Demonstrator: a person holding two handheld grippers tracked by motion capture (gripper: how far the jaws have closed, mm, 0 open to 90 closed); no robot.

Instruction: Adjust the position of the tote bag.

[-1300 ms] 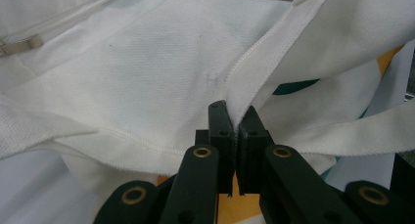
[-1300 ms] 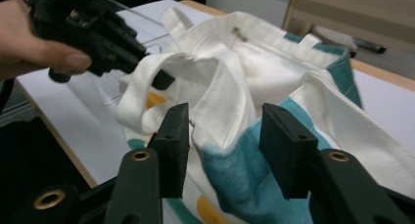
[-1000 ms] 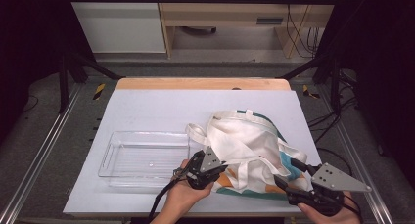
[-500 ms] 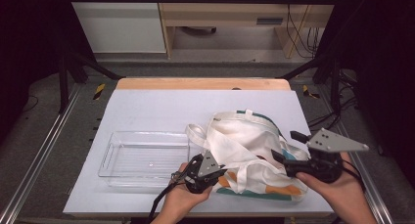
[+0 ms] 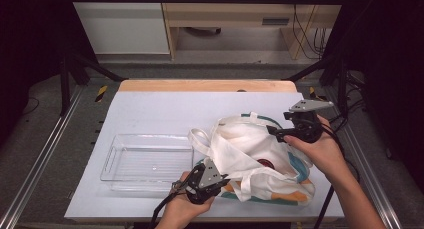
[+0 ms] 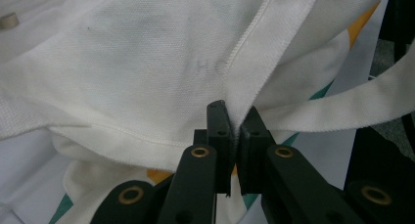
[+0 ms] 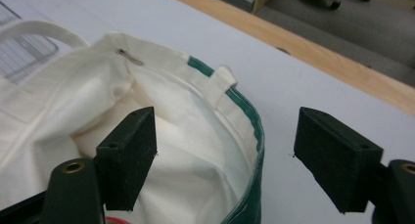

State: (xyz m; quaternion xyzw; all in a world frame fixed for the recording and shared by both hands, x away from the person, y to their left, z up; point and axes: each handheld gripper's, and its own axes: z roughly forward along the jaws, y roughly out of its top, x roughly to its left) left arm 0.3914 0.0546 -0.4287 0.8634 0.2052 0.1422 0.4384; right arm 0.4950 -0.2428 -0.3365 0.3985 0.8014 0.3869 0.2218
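Nearest the person, at the front edge of the white worktop (image 5: 150, 109), the left gripper (image 5: 216, 179) has its jaws pressed together on a fold of a soft white cotton tote bag with green and orange print (image 5: 250, 154); in the left gripper view the cloth (image 6: 147, 62) bunches at a stitched seam right where the black jaws meet. The bag lies slumped on the right half of the worktop, its mouth facing up and open, with loose white strap handles (image 5: 200, 139) trailing toward a clear rectangular plastic tray (image 5: 145, 161) that sits empty just to its left. Something red (image 5: 264, 163) shows inside the bag, too hidden to name. Farther back, the right gripper (image 5: 272, 133) hovers over the bag's far rim with its jaws spread wide; in the right gripper view they straddle the green-trimmed rim (image 7: 249, 121), one jaw inside the bag and one outside, not touching the cloth. The bag looks light, limp and easily crumpled, so it will sag wherever it is unsupported. The hemmed rim and the sewn strap bases seem the firmest places to pinch, and holding two opposite points should keep the mouth open.
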